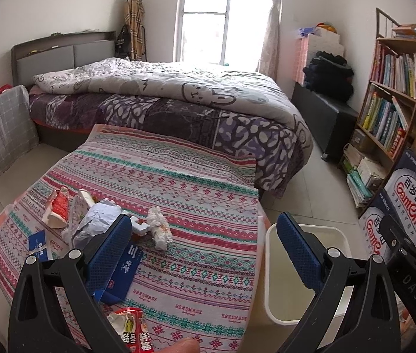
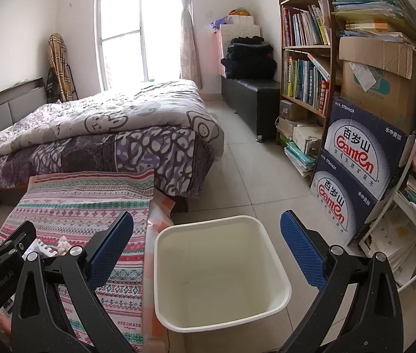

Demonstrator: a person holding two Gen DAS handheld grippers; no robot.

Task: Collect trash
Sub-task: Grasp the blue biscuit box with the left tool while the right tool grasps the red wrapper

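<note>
Nearest us, a red wrapper (image 1: 133, 331) lies at the table's (image 1: 196, 264) front edge. Our left gripper (image 1: 203, 241) hovers over the patterned cloth, fingers wide apart and holding nothing. Trash sits beside its left finger: a blue box (image 1: 122, 273), crumpled paper (image 1: 97, 220) and a tissue wad (image 1: 159, 228). Our right gripper (image 2: 206, 242), also spread and empty, hangs above the white bin (image 2: 222, 273) on the floor just right of the table.

Right gripper (image 2: 206, 245) jaws spread above white bin (image 2: 281, 276), patterned cloth (image 2: 84, 203) beside

Stacked blue boxes (image 2: 354, 176) read "Ganten"; tablecloth (image 2: 84, 206) "HANDMADE".
</note>
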